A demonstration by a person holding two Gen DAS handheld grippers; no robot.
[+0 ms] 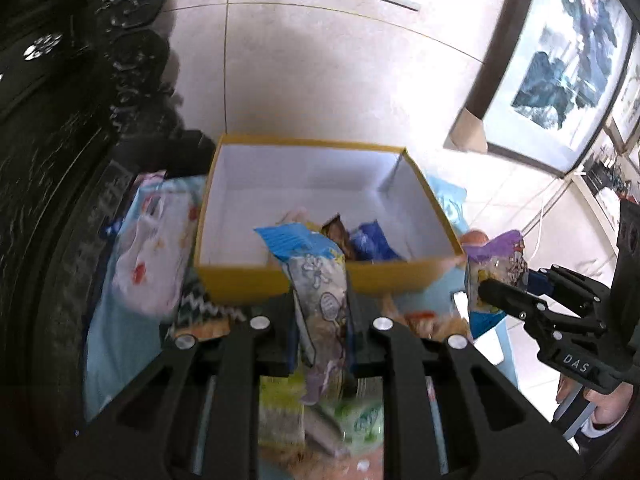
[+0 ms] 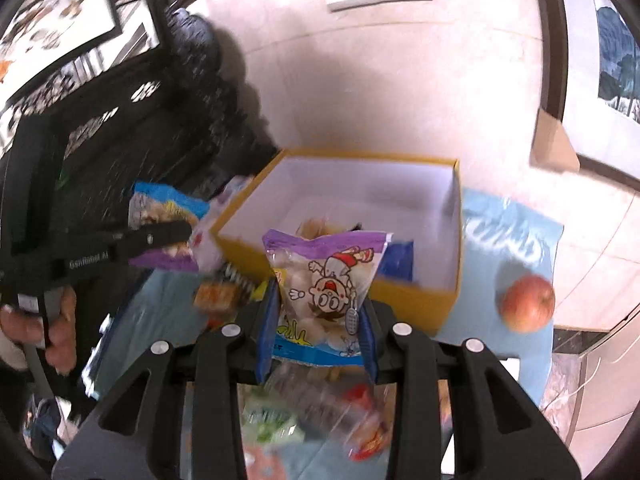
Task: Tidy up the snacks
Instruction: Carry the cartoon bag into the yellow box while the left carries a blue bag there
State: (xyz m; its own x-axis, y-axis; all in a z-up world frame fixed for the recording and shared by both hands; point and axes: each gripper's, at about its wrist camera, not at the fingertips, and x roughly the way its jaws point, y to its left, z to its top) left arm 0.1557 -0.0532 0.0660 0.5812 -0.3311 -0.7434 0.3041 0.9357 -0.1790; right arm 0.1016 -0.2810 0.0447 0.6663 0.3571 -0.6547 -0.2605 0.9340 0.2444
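Observation:
A yellow box (image 1: 240,280) with a white inside stands on the light blue cloth and holds a few snack packets (image 1: 372,242). My left gripper (image 1: 322,320) is shut on a clear snack bag with a blue top (image 1: 316,276), held over the box's near wall. My right gripper (image 2: 318,328) is shut on a clear cartoon bag with a purple top (image 2: 328,276), held before the yellow box (image 2: 404,300). The right gripper also shows in the left wrist view (image 1: 504,292) with its purple bag (image 1: 498,256). The left gripper shows in the right wrist view (image 2: 160,236) with its bag (image 2: 160,204).
A red apple (image 2: 528,304) lies on the blue cloth (image 2: 516,236) right of the box. Loose snack packets (image 2: 224,292) lie on the cloth in front of the box. A white patterned bag (image 1: 148,252) lies left of it. Dark carved furniture (image 1: 60,160) stands at the left.

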